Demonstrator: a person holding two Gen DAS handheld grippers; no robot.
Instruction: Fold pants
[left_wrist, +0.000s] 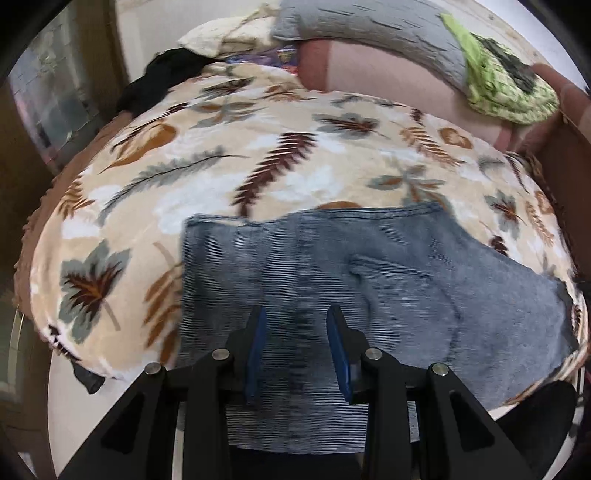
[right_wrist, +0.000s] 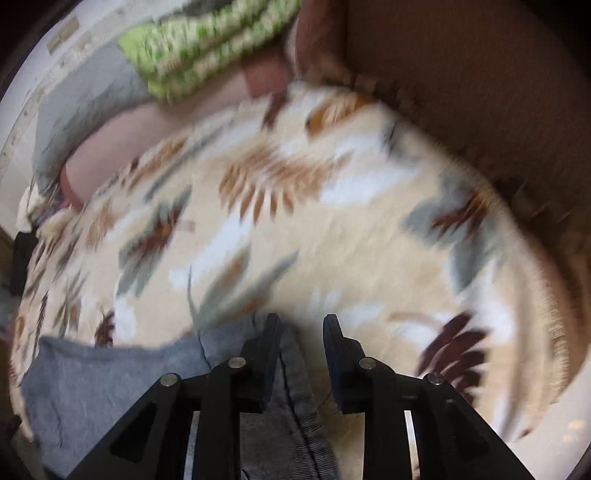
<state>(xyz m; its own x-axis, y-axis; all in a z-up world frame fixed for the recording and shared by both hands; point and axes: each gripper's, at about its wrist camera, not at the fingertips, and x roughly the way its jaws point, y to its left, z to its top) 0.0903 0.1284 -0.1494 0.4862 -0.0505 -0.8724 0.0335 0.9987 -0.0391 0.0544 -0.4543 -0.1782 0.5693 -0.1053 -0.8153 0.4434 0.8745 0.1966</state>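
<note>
Now I hover my left gripper (left_wrist: 295, 332), jaws released, over the pants (left_wrist: 332, 280) on the blanket (left_wrist: 258, 158); right gripper (right_wrist: 300, 339), also released, straddles their edge for a pinch.

The left gripper (left_wrist: 297, 314) points forward and down, and its two black fingers with blue pads (left_wrist: 258, 350) are spread apart. The right gripper (right_wrist: 299, 321) also points down, with its fingers spread apart.
</note>
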